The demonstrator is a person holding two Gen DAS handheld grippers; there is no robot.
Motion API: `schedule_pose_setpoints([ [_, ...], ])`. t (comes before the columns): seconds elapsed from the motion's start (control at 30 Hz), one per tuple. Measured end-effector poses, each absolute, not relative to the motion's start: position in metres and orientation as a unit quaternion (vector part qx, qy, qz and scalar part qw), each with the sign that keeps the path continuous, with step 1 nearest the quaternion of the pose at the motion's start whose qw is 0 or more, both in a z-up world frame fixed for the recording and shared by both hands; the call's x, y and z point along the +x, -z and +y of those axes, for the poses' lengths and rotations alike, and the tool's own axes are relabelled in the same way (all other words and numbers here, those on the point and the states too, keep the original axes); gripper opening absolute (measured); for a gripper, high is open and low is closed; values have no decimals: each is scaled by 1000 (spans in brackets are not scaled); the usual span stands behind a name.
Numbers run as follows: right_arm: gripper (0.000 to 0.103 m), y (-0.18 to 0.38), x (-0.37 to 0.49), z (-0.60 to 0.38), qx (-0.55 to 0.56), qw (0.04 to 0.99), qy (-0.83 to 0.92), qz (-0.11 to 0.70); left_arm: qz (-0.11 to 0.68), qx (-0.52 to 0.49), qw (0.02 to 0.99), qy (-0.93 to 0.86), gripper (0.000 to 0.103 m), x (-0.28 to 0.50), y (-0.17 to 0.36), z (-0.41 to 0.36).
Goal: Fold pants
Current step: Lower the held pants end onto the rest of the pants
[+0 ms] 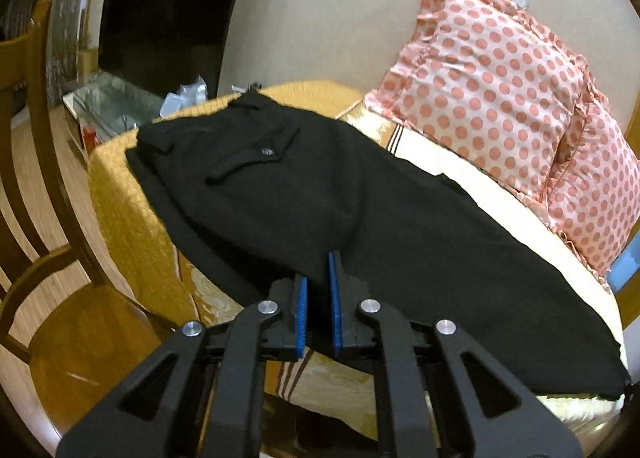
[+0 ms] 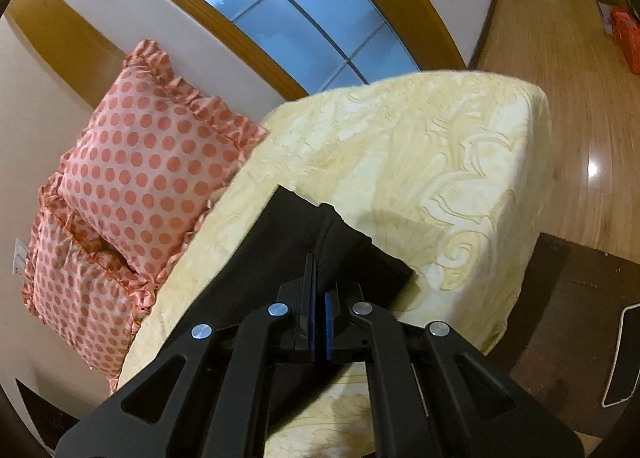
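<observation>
Two grippers are showing, one to each view, and neither camera is catching the other. Nearest in the left wrist view, the left gripper [image 1: 318, 278] is hovering at the near edge of the pants [image 1: 320, 197] with its blue pads close together and a narrow slit between them; no cloth is showing in that slit, so it is clenched on nothing. In the right wrist view the right gripper [image 2: 319, 290] is pressing its pads together, and a raised ridge of the pants [image 2: 304, 234] is running up from its tips, so it is grasping the cloth near the hems. The pants are lying lengthwise on a bed [image 1: 132, 193] under a yellow cover. Only the left view is showing the waistband end with its buttoned back pocket [image 1: 256, 157]; only the right view is showing the two leg ends and the bed [image 2: 440, 161] corner beyond them. Farther back, dotted pink pillows [image 1: 492, 89] are leaning against the wall in both views [image 2: 148, 161]. The left view alone is taking in a wooden chair [image 1: 48, 238] and a dark screen [image 1: 168, 9]; the right view alone is taking in a window [image 2: 304, 13] and the wooden floor [image 2: 560, 69].
</observation>
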State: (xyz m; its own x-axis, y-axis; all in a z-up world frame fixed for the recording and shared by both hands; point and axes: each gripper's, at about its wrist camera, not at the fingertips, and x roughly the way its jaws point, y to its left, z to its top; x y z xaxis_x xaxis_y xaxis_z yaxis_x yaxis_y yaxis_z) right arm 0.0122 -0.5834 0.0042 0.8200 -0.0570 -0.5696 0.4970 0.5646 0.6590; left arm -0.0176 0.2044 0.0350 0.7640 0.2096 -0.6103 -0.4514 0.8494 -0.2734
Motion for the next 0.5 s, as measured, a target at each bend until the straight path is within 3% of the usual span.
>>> schedule_pose_setpoints([
  [0.3, 3, 5, 10, -581, 438, 842, 165, 267, 296, -223, 911, -182, 9, -26, -14, 211],
  [0.5, 3, 5, 12, -581, 434, 843, 167, 271, 271, -229, 917, -180, 19, -36, -22, 211],
])
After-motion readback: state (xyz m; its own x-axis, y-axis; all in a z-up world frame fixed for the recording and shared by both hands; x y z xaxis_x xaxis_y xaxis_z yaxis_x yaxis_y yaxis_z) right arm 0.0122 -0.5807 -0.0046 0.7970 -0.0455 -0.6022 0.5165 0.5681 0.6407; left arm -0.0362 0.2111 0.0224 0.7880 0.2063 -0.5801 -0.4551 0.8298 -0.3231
